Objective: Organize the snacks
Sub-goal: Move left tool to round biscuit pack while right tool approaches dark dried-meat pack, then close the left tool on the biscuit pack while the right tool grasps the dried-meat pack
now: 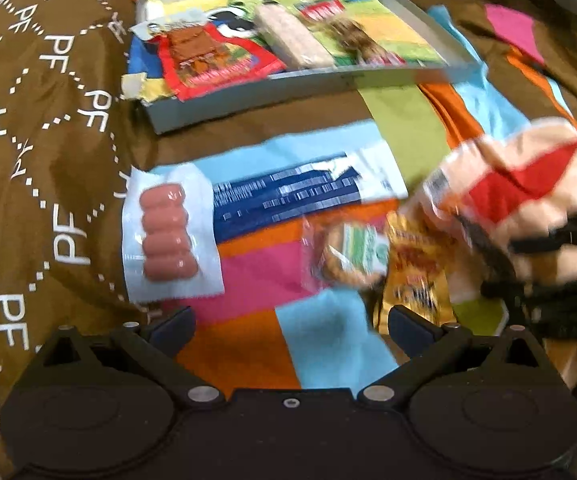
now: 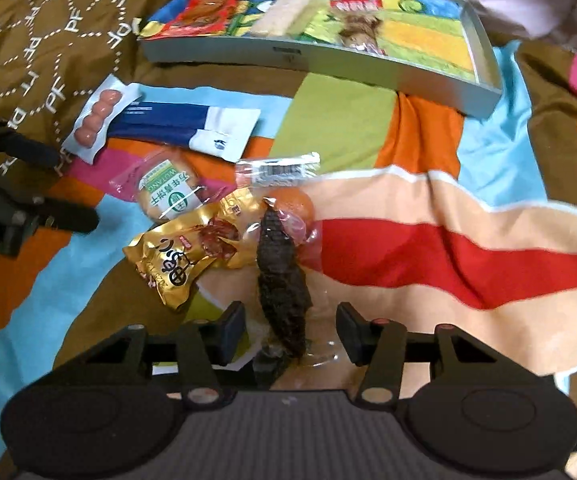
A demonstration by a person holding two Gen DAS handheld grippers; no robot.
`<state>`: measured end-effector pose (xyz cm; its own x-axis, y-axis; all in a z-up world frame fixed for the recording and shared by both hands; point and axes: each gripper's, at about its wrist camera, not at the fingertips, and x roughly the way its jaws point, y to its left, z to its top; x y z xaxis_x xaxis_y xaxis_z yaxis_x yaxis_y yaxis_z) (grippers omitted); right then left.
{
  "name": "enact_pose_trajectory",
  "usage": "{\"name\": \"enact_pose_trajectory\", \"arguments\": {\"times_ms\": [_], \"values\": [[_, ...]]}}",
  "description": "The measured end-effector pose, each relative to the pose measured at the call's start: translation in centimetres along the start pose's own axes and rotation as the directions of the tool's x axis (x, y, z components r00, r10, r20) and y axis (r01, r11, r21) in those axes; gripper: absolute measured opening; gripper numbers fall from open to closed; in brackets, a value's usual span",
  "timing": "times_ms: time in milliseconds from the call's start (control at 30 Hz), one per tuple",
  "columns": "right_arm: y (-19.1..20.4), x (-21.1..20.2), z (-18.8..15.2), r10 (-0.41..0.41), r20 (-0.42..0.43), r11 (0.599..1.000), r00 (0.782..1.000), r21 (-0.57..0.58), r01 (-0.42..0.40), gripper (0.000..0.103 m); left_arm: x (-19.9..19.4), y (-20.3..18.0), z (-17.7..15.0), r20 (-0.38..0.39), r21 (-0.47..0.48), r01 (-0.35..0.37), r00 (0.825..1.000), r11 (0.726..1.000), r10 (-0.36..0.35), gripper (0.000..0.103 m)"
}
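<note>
1. Snacks lie loose on the bedspread point(image 2: 348, 128). The nearest is a dark dried strip in a clear wrapper point(image 2: 282, 280), lying lengthwise between the fingers of the right gripper point(image 2: 290, 332).
2. Those fingers stand a little apart, with a gap either side of the dark part. The clear film is wider, and I cannot tell whether the pads press on it.
3. That strip looks light and leathery, and its film looks slick and crinkly. My guess is that a hold across the firm dark middle would slip less than one on the loose film edge.
4. The left gripper point(image 1: 292, 328) hangs over bare bedspread with its fingers wide apart and nothing between them.
5. Just beyond the strip sits a shiny gold packet point(image 2: 176, 256), puffy and foil-smooth. Beside it is a round cake point(image 2: 168, 196) in thin plastic, which is probably crumbly.
6. Further off lie a flat pack of small sausages point(image 2: 98, 120), soft but springy, and a stiff blue-and-white sachet point(image 2: 184, 128).
7. Farthest is a grey tray point(image 2: 328, 64) with low walls. It already holds a red packet point(image 2: 204, 16) and a pale bar point(image 2: 284, 14).
</note>
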<state>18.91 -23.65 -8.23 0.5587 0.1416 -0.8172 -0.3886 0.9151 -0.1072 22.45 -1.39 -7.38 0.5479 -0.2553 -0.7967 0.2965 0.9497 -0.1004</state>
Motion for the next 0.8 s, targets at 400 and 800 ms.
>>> {"name": "enact_pose_trajectory", "arguments": {"times_ms": [400,800], "values": [[0.0,0.9,-0.2,0.004,-0.001,1.0,1.0,0.031,-0.004,0.06,1.9,-1.9,1.6,0.129,0.17,0.057,0.988,0.984,-0.08,0.102],[0.1,1.6,0.0,0.009,-0.002,1.0,1.0,0.027,-0.008,0.063,3.6,-4.1,0.5,0.143,0.35,-0.066,0.99,0.934,0.016,0.094]]}}
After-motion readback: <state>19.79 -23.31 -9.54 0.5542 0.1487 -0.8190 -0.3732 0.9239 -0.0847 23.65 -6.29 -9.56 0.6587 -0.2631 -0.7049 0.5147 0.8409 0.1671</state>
